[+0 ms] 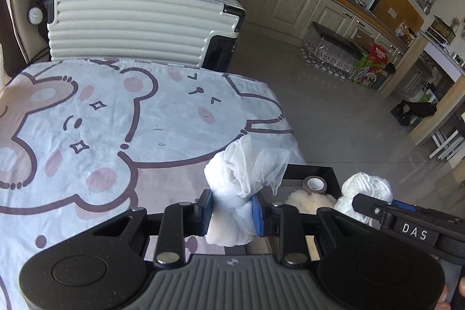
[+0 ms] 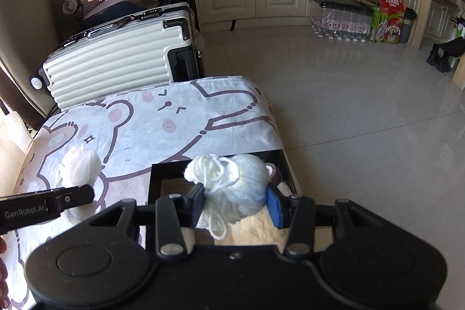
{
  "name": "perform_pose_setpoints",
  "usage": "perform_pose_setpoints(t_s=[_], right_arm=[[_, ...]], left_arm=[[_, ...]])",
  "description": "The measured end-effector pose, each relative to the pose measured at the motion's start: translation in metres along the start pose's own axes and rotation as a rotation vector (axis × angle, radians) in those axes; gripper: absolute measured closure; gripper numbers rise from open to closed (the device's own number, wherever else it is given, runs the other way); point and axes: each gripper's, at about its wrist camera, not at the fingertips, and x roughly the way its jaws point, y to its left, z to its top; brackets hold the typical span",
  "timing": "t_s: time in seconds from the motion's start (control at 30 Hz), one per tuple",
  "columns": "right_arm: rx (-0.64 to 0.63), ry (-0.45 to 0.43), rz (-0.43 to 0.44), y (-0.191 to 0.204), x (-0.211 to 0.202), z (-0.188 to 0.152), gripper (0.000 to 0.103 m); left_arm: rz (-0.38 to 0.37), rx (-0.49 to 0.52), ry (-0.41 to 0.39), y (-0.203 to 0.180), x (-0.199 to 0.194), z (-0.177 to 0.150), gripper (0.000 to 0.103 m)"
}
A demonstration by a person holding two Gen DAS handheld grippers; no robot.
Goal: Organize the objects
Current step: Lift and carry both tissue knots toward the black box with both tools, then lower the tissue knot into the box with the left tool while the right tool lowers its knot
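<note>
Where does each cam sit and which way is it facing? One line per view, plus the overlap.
Left wrist: on the left gripper, looking forward and down over the cartoon-print cloth; its fingers clamp a white mesh bundle; the right gripper pokes in at right.
Right wrist: on the right gripper, looking down at the black box; its fingers clamp a ball of white yarn; the left gripper enters at left.
Shared: cloth, box, white suitcase, cabinets, both held bundles.

My right claw [image 2: 234,205] is clamped on a ball of white yarn [image 2: 232,182] above the black box [image 2: 162,173] on the cartoon-print desk cover [image 2: 174,124]. At left, my left claw [image 2: 87,193] carries a white mesh bundle [image 2: 80,167]. A white suitcase [image 2: 116,57] stands behind.
</note>
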Motion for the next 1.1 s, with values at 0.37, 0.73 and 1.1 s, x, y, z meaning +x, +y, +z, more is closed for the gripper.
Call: perform_pose_setpoints(t_s=[0.37, 0.73, 1.1], right_arm=[[0.047, 0.050, 0.027, -0.010, 0.025, -0.001, 0.057], [0.094, 0.106, 0.041, -0.017, 0.062, -0.002, 0.057], [0.152, 0.145, 0.033, -0.027, 0.091, -0.003, 0.057]], left_arm=[[-0.061, -0.002, 0.053, -0.017, 0.041, 0.000, 0.073], [-0.097, -0.056, 0.106, -0.015, 0.089, 0.003, 0.073], [-0.071, -0.032, 0.103, -0.014, 0.108, 0.010, 0.063]])
